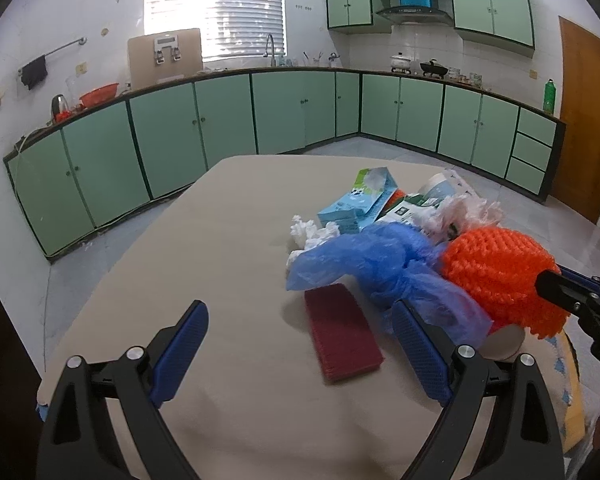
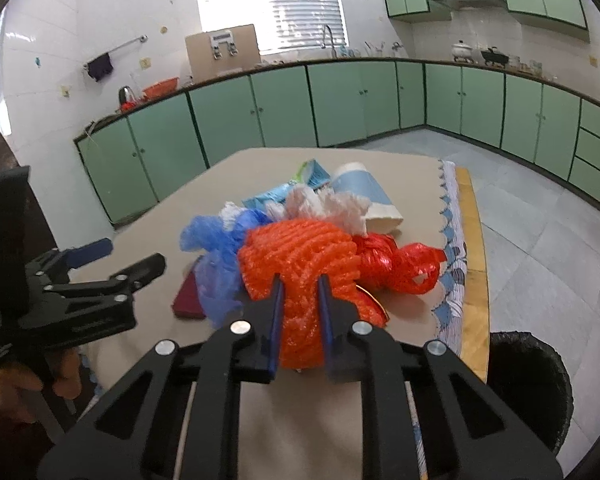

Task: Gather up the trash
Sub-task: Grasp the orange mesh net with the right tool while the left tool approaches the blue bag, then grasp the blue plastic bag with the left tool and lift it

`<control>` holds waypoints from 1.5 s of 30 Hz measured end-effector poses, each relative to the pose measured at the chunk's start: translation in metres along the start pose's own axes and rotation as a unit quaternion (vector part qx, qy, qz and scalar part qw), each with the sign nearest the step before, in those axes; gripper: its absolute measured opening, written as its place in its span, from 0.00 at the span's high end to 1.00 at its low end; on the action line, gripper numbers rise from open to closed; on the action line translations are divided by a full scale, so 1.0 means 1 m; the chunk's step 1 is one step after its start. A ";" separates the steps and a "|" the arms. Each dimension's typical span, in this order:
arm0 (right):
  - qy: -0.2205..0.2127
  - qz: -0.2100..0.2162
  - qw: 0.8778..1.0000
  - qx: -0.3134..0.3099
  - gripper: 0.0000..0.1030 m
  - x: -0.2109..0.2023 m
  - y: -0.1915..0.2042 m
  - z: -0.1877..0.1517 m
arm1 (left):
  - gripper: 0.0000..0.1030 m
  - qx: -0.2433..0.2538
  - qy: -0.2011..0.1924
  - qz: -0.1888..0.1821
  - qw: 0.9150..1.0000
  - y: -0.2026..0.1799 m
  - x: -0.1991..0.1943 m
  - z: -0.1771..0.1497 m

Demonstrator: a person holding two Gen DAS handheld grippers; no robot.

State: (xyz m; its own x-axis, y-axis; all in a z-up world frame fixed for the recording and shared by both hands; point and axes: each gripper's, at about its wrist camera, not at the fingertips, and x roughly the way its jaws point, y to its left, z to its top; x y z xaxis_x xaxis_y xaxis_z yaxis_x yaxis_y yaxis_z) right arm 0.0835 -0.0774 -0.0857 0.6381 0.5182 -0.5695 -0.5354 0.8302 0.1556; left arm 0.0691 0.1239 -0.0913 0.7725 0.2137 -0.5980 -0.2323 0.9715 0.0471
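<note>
Right gripper (image 2: 300, 300) pinches the orange foam net (image 2: 300, 256) at the trash heap's near edge, probably bound for the black-lined bin (image 2: 532, 384) beside the table (image 2: 260, 176). Left gripper (image 1: 300, 344) hangs wide open, empty, over bare tabletop.

Your left gripper (image 1: 300, 344) hangs over the beige table (image 1: 220, 240) w/ jaws spread wide, nothing btwn the blue pads (image 1: 182, 350). A dark red pad (image 1: 342, 336) lies flat btwn the fingers, further out. Just beyond it, the trash pile: blue plastic bag (image 1: 380, 260), orange foam net (image 1: 500, 276), white crumpled tissue (image 1: 312, 234), light-blue carton (image 1: 356, 204). Your right gripper (image 1: 556, 286) comes in from the right edge, its tip against the orange net; jaw state not clear from here.
</note>
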 end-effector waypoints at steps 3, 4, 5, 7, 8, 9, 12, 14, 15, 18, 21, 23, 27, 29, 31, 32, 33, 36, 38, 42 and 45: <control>-0.016 0.006 1.000 -0.003 0.87 -0.011 0.003 0.004 | 0.11 0.001 -0.007 -0.003 1.000 -0.004 -0.006 0.003; -0.020 0.006 1.000 -0.003 0.87 -0.014 0.003 0.005 | 0.11 0.002 -0.009 -0.004 1.000 -0.005 -0.008 0.004; -0.026 0.004 1.000 -0.004 0.87 -0.019 0.004 0.006 | 0.11 0.002 -0.011 -0.005 1.000 -0.006 -0.010 0.005; -0.033 -0.002 0.999 -0.001 0.88 -0.025 0.002 0.006 | 0.11 0.002 -0.015 -0.009 1.000 -0.010 -0.014 0.007; -0.036 -0.007 0.999 0.001 0.88 -0.028 0.000 0.006 | 0.11 0.002 -0.016 -0.012 1.000 -0.011 -0.015 0.008; -0.037 -0.013 0.999 0.002 0.88 -0.030 -0.002 0.006 | 0.11 0.002 -0.017 -0.015 1.000 -0.015 -0.016 0.009; -0.040 -0.032 0.999 0.011 0.88 -0.038 -0.012 0.002 | 0.11 0.005 -0.019 -0.025 1.000 -0.024 -0.018 0.010; -0.041 -0.043 0.998 0.020 0.88 -0.043 -0.020 -0.001 | 0.12 0.007 -0.020 -0.035 0.999 -0.032 -0.019 0.010; -0.042 -0.047 0.998 0.023 0.89 -0.044 -0.023 -0.003 | 0.12 0.008 -0.020 -0.038 0.999 -0.035 -0.019 0.010; -0.046 -0.055 0.997 0.030 0.89 -0.050 -0.032 -0.004 | 0.17 0.015 -0.017 -0.049 0.999 -0.047 -0.014 0.011; -0.048 -0.058 0.997 0.034 0.89 -0.052 -0.038 -0.006 | 0.31 0.020 -0.003 -0.056 0.998 -0.056 -0.004 0.011; -0.047 -0.057 0.997 0.038 0.89 -0.052 -0.042 -0.006 | 0.48 0.022 0.012 -0.059 0.998 -0.061 0.006 0.009; -0.046 -0.055 0.997 0.041 0.89 -0.052 -0.044 -0.008 | 0.87 0.020 0.038 -0.071 0.997 -0.065 0.022 0.004; -0.046 -0.056 0.997 0.041 0.89 -0.053 -0.044 -0.007 | 0.99 0.014 0.040 -0.073 0.996 -0.063 0.024 0.002; -0.048 -0.057 0.996 0.041 0.89 -0.055 -0.045 -0.007 | 0.99 0.010 0.030 -0.065 0.997 -0.060 0.020 0.002; -0.050 -0.057 0.996 0.041 0.89 -0.056 -0.045 -0.007 | 0.99 0.008 0.022 -0.060 0.998 -0.058 0.016 0.003; -0.052 -0.057 0.996 0.041 0.89 -0.056 -0.045 -0.005 | 0.99 0.007 0.013 -0.056 0.998 -0.056 0.010 0.005; -0.060 -0.058 0.996 0.039 0.89 -0.060 -0.043 -0.003 | 0.99 0.004 -0.008 -0.053 0.999 -0.050 -0.005 0.013; -0.067 -0.057 0.995 0.037 0.89 -0.064 -0.040 -0.001 | 0.99 -0.002 -0.023 -0.054 0.998 -0.046 -0.017 0.020; -0.080 -0.059 0.995 0.031 0.89 -0.072 -0.037 0.003 | 1.00 -0.005 -0.050 -0.061 0.997 -0.040 -0.035 0.033; -0.092 -0.064 0.993 0.027 0.89 -0.082 -0.035 0.005 | 1.00 -0.006 -0.071 -0.075 0.995 -0.040 -0.051 0.044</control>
State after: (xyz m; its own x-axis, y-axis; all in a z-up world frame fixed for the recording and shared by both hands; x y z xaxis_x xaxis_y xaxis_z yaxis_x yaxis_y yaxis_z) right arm 0.0530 -0.1482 -0.0405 0.7922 0.4331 -0.4301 -0.4166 0.8986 0.1376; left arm 0.0653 0.0784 -0.0274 0.8746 0.0786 -0.4784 -0.1140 0.9924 -0.0453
